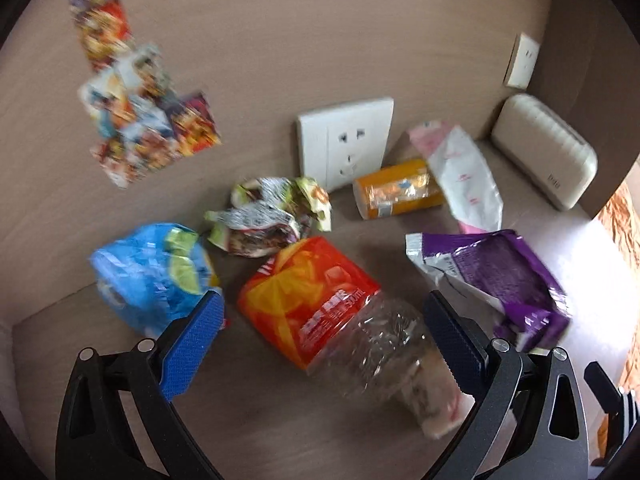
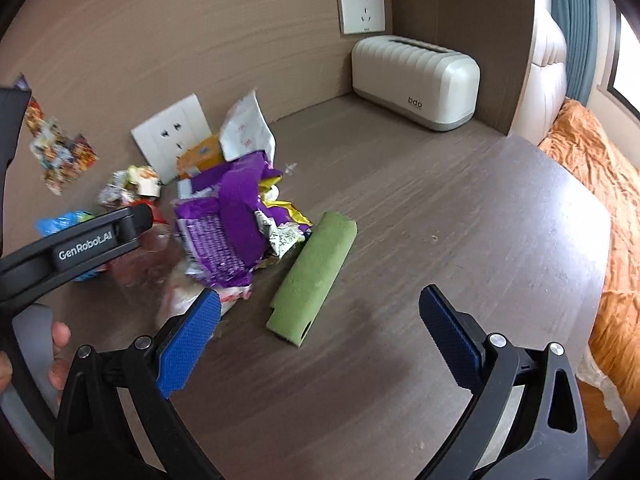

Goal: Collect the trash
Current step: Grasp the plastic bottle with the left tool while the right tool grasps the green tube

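Brown wood-grain desk (image 2: 460, 208) meets a matching back wall, where sockets (image 1: 345, 142) and a cluster of stickers (image 1: 136, 120) sit, and a cream box (image 2: 416, 80) stands in the far right corner.

Trash lies bunched near the wall. In the left wrist view a clear bottle (image 1: 340, 312) with an orange label lies on its side in the middle, a blue bag (image 1: 152, 276) to its left, a crumpled wrapper (image 1: 272, 216) beyond it, an orange tube (image 1: 398, 194) and a white-pink packet (image 1: 464, 176) far right, and a purple wrapper (image 1: 504, 276) to the right.

The left gripper (image 1: 322, 316) is spread wide and holds nothing; its jaws straddle the bottle, whether touching it I cannot tell. That framing suggests the bottle is the intended pick, since it is the bulkiest piece and nearest.

The right gripper (image 2: 320, 312) is likewise wide open and empty, over bare desk with a green case (image 2: 312, 280) lying between its jaws, just right of the pile. Whether the case counts as trash is unclear. A hand (image 2: 56, 356) shows at the left edge.
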Motion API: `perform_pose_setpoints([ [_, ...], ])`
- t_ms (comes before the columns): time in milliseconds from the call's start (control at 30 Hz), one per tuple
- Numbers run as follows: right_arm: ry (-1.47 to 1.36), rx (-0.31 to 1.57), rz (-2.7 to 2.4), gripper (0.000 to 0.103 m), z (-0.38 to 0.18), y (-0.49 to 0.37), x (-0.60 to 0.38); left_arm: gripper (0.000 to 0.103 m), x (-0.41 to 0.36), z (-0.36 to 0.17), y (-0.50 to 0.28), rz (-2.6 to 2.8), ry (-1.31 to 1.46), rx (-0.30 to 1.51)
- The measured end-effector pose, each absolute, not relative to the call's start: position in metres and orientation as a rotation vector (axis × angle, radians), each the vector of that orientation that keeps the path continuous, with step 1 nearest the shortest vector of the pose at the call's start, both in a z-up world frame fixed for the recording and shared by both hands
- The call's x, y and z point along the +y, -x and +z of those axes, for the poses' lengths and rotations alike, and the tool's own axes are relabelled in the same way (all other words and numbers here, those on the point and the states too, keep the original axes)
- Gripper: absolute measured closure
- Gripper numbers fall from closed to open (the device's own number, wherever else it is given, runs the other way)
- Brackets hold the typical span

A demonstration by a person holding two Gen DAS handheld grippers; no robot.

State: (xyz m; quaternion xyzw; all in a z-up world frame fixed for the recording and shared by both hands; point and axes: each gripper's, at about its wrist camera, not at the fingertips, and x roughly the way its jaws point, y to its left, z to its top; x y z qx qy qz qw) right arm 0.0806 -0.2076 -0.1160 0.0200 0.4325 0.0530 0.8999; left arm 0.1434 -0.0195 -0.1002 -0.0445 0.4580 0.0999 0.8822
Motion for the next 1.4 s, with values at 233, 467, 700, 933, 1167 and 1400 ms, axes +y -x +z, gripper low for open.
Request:
perform_pose_setpoints([
  [233,0.033,0.917,0.084,0.004,-0.132,-0.095,-0.194,0.005,-0.016,-0.123,-0.157,0.267,0.1,1.016],
  [467,0.052,0.917,0.052,0.006,-0.143,-0.096,-0.195,0.005,0.013,-0.147,-0.139,0.281,0.144,1.078],
  [700,0.068,0.898,0.122,0.06,-0.144,-0.09,-0.193,0.021,0.012,-0.143,-0.124,0.214,0.083,1.028],
  [933,0.016,0.877,0.166,0.07,-0.127,-0.073,-0.205,0.021,0.002,-0.122,-0.099,0.155,0.039,0.948],
  [1167,-0.033,0.829,0.201,0.074,-0.101,-0.047,-0.225,0.021,-0.003,-0.093,-0.046,0.078,-0.011,0.889],
  [1400,-0.076,0.795,0.164,0.074,-0.078,-0.008,-0.269,0.021,-0.05,-0.064,-0.015,-0.076,-0.061,0.874],
])
